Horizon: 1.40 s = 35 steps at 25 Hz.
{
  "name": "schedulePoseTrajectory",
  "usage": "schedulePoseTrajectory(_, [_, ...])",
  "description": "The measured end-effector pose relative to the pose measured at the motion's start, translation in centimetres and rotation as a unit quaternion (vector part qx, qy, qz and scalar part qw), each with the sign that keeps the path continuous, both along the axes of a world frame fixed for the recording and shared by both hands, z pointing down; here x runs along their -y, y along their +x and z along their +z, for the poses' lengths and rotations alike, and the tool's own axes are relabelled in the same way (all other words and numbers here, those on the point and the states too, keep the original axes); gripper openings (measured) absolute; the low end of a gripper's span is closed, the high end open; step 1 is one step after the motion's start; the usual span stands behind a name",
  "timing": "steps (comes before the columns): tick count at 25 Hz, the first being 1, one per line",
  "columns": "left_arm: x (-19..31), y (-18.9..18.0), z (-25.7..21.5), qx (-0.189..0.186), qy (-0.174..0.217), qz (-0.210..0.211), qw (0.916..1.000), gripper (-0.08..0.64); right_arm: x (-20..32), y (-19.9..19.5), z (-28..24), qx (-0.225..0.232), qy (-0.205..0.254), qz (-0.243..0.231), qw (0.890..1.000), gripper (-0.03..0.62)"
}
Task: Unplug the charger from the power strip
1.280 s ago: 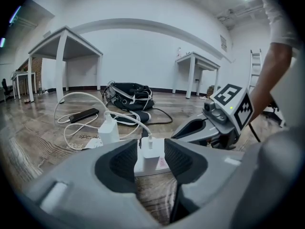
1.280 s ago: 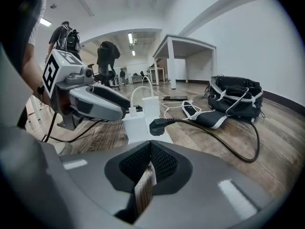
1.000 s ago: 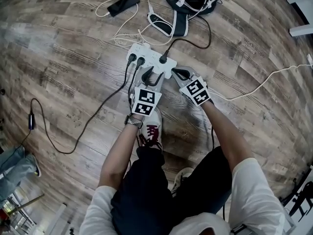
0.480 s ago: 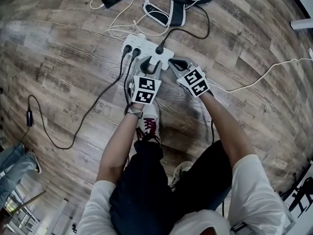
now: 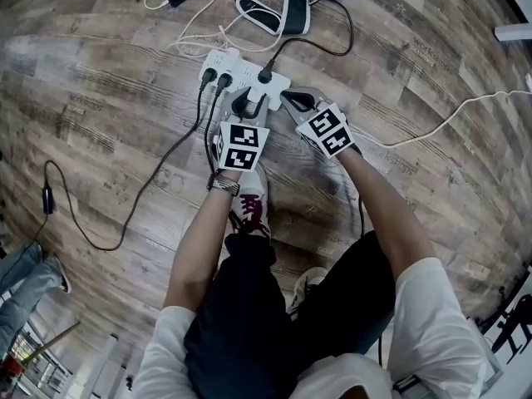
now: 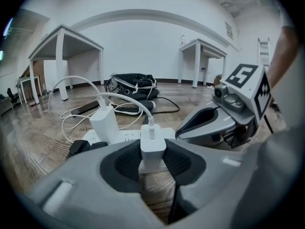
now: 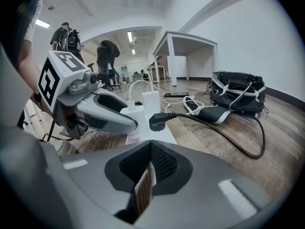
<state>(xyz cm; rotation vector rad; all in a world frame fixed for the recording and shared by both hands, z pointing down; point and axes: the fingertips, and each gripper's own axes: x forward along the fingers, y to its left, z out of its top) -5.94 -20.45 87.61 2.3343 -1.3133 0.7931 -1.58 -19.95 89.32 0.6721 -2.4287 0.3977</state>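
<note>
Left gripper view: closing the left gripper (image 6: pixel 152 168) on the white charger (image 6: pixel 153 146), plugged upright at the near edge of the power strip (image 6: pixel 125 137) on the floor (image 6: pixel 38 149). Narrower than a second ago; pads look to touch both sides, though hard to swear to firm pressure. Right gripper (image 7: pixel 150 162) pinched nearly together on nothing, parked at the strip's end as before, probably to hold it down. Means grasp about done, pull not begun. Next: straight lift off the socket, clear of the second charger (image 6: pixel 104 123) and black plug (image 7: pixel 157 122) alongside.
</note>
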Motion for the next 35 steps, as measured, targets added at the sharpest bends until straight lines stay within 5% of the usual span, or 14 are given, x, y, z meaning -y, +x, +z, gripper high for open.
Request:
schedulePoseTrajectory(4, [-0.08, 0.03, 0.11, 0.012, -0.001, -0.001, 0.9999, 0.14, -0.05, -0.01, 0.04, -0.002, -0.004, 0.001, 1.0, 0.002])
schedulePoseTrajectory(12, [0.06, -0.51, 0.06, -0.065, -0.024, -0.054, 0.9962, 0.14, -0.01, -0.04, 0.05, -0.003, -0.001, -0.004, 1.0, 0.002])
schedulePoseTrajectory(20, [0.01, -0.19, 0.11, 0.026, -0.007, -0.017, 0.9995, 0.14, -0.01, -0.13, 0.07, -0.001, -0.002, -0.007, 1.0, 0.002])
schedulePoseTrajectory(35, [-0.01, -0.6, 0.09, -0.056, -0.038, -0.046, 0.9967, 0.14, -0.09, -0.12, 0.12, -0.004, 0.001, -0.013, 1.0, 0.002])
